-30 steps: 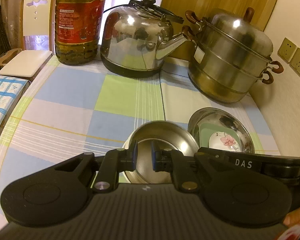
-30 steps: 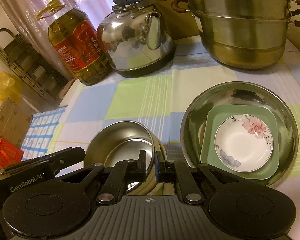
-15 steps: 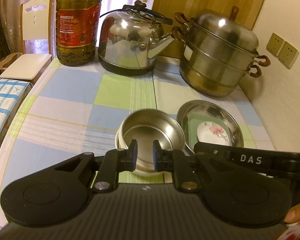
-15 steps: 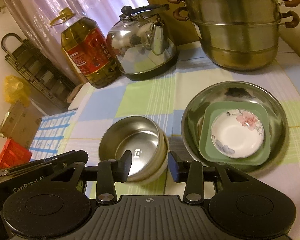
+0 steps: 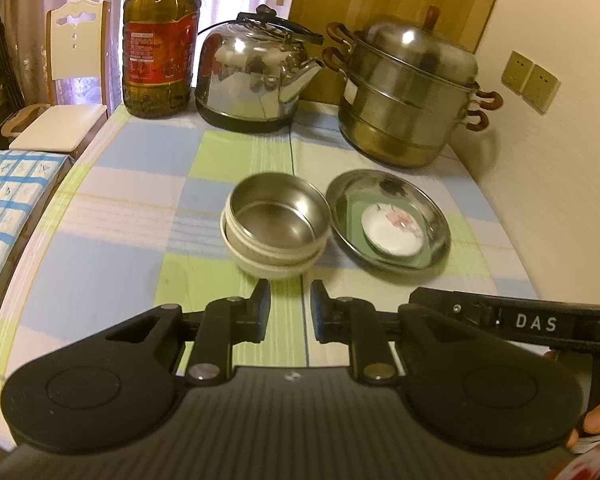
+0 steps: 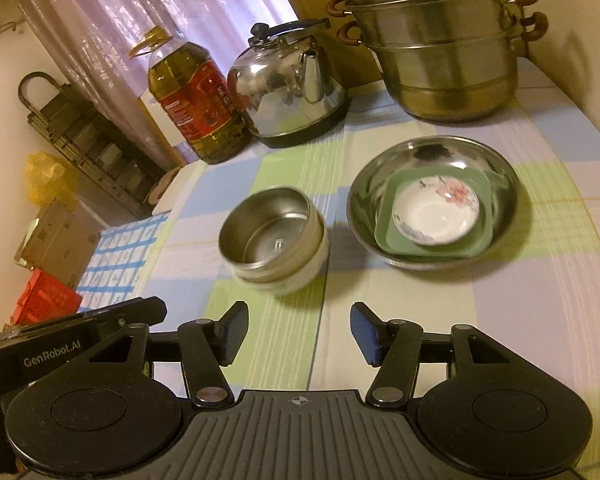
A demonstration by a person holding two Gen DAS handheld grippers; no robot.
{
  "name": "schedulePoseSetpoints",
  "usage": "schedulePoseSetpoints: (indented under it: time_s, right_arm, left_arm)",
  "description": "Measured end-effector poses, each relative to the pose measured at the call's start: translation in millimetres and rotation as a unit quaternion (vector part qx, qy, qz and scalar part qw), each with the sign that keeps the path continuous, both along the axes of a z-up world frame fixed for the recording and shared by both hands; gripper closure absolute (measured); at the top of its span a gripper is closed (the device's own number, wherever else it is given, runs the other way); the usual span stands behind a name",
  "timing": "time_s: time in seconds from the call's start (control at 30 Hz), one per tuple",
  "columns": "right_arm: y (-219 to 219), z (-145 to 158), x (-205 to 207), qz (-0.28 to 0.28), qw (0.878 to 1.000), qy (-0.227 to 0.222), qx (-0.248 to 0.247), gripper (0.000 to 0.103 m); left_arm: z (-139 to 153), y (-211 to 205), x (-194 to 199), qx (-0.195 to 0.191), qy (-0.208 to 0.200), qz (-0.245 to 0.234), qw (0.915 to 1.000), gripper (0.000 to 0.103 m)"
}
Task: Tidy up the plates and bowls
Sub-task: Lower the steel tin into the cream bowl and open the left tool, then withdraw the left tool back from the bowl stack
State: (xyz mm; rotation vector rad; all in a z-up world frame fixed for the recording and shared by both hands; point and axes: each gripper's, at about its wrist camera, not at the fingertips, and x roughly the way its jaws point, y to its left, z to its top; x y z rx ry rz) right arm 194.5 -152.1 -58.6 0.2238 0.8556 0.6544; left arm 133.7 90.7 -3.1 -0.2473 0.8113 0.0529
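Both grippers hang over the table's near edge, the left gripper (image 5: pixel 286 304) with jaws slightly parted, the right gripper (image 6: pixel 298 330) spread wide after opening, nothing between either. Mid-table, the steel bowl (image 5: pixel 278 216) nests in a white bowl (image 5: pixel 274 264) beside the stacked plates (image 6: pixel 434 212), apparently to save space.

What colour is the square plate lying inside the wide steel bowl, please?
The square plate is pale green; the right wrist view shows it best.

The small bowl (image 5: pixel 278 216) is brushed metal with a soft sheen, nested in a smooth cream one. The wide dish (image 6: pixel 432 204) is polished steel, holding a matt green plate (image 6: pixel 480 240) and a glossy white saucer (image 6: pixel 436 216). The kettle (image 5: pixel 256 76) shines like a mirror. A checked cloth (image 5: pixel 140 208) covers the counter. Both tools look like matt black plastic.
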Motion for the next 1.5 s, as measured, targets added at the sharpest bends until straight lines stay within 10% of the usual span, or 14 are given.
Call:
schedulePoseSetpoints:
  time_s: [1.5]
  right_arm:
    - [-109.4, -26.8, -123.6, -0.008, 0.999, 0.040, -0.031, 0.042]
  left_arm:
    - [-13.6, -96.8, -118.6, 0.007, 0.040, -0.027, 0.9988, 0.084]
